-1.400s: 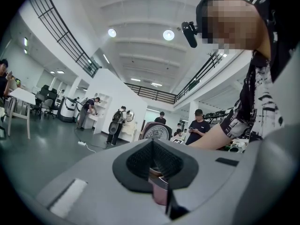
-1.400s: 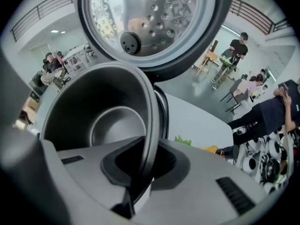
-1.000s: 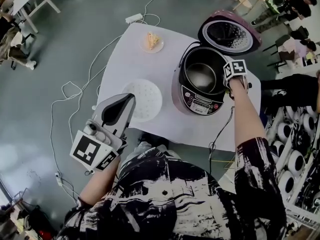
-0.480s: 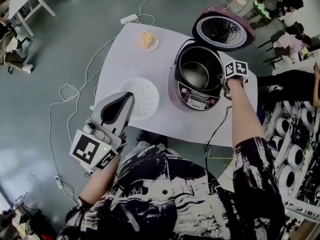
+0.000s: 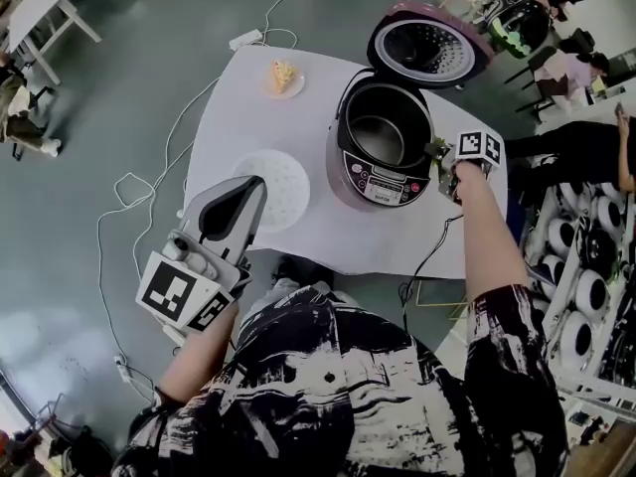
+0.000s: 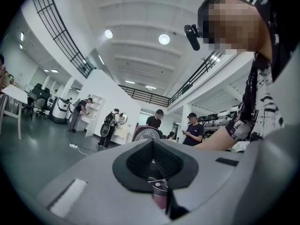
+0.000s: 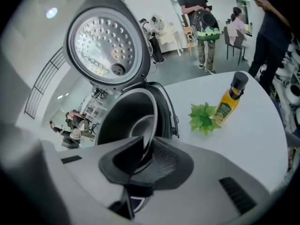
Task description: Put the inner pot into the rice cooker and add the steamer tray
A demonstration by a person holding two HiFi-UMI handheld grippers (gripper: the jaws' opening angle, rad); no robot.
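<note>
The rice cooker stands on the white table with its lid swung up. The dark inner pot sits inside it. My right gripper is at the cooker's right side, tilted down. In the right gripper view its jaws are nearly together, with the pot's thin rim running between the pads. The round white steamer tray lies flat on the table left of the cooker. My left gripper is held level just over the tray's near edge, shut and empty.
A plate with a slice of cake sits at the table's far left corner. An oil bottle and a green plant stand right of the cooker. Cables trail over the floor. Shelves stand at the right, and people stand beyond the table.
My right gripper has rolled and shifted slightly right along the cooker's rim. The left gripper has stayed where it was by the tray.
</note>
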